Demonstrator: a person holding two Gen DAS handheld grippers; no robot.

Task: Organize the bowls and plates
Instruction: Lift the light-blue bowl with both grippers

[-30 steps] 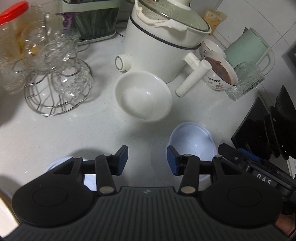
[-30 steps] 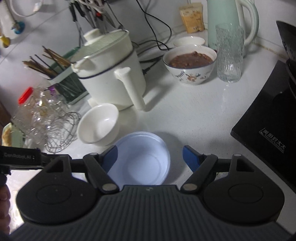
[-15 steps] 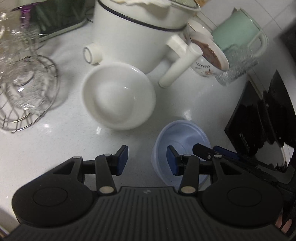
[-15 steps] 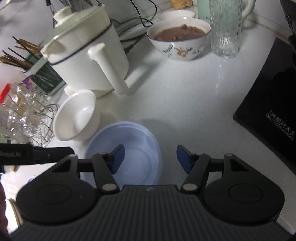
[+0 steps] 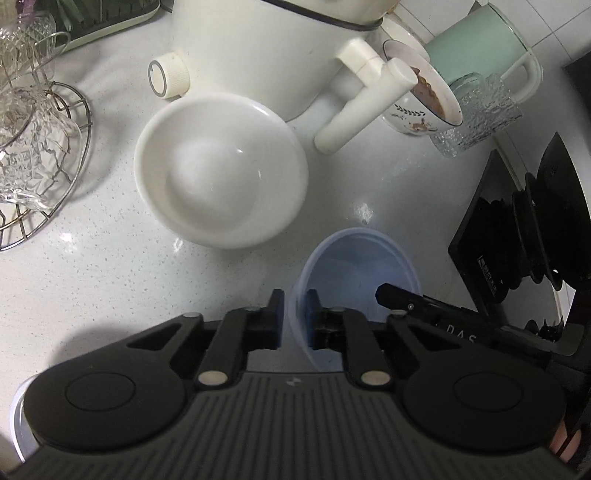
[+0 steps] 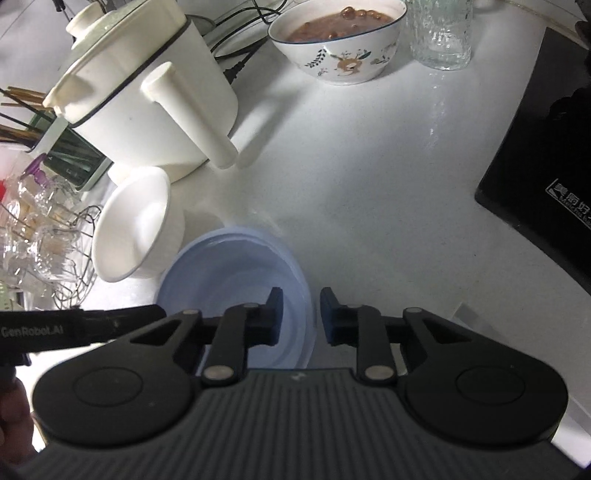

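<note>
A translucent blue bowl sits on the white counter, close beside an empty white bowl. My left gripper is shut on the blue bowl's left rim, one finger inside and one outside. My right gripper straddles the opposite rim. Its jaws are closing, and a small gap still shows beside the rim. One right finger shows inside the bowl in the left wrist view. The left gripper's body crosses the lower left of the right wrist view.
A white electric pot with a long handle stands just behind the bowls. A wire rack of glasses is at left. A patterned bowl of brown food, a glass, a green kettle and a black hob are at right.
Both grippers came down and forward onto the blue bowl. The left jaws shut on its rim. The right jaws narrowed around the other side.
</note>
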